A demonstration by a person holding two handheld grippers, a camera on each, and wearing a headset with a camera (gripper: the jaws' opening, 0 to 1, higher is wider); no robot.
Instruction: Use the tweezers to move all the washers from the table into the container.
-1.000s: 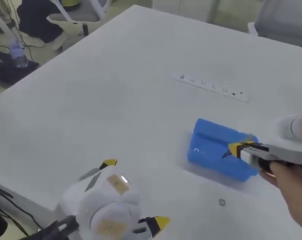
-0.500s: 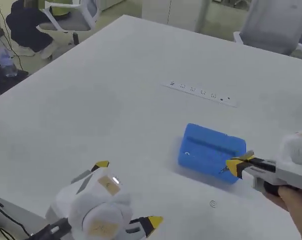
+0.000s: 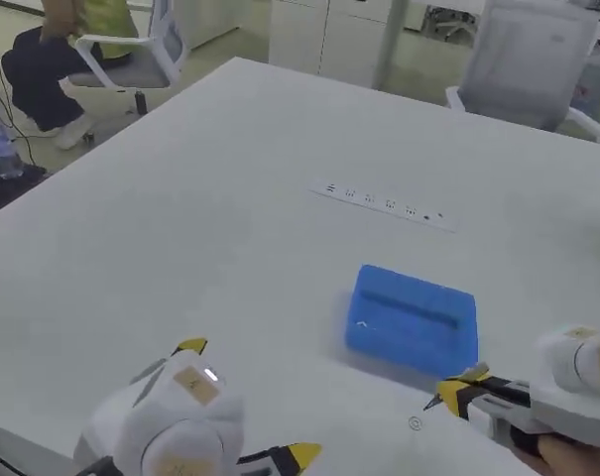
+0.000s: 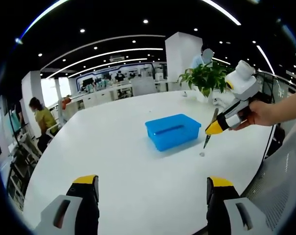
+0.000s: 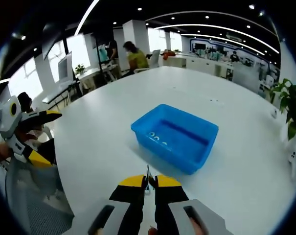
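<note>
One washer (image 3: 415, 423) lies on the table (image 3: 230, 198) just in front of the container (image 3: 415, 317) in head view, tweezers (image 3: 431, 404) tip hovering just by it. Left gripper view: left gripper (image 4: 152, 193) gapes wide, farther from the container. Right gripper view: right gripper (image 5: 148, 182) is clamped on the tweezers.

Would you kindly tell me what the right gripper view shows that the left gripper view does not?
Right gripper view: a look down into the blue container, with washers lying on its floor, and the left gripper with its jaws wide open.
Left gripper view: the right gripper seen from outside, its tweezers pointing down at a loose washer on the white table.
Both: the container on that table, with the office behind.
</note>
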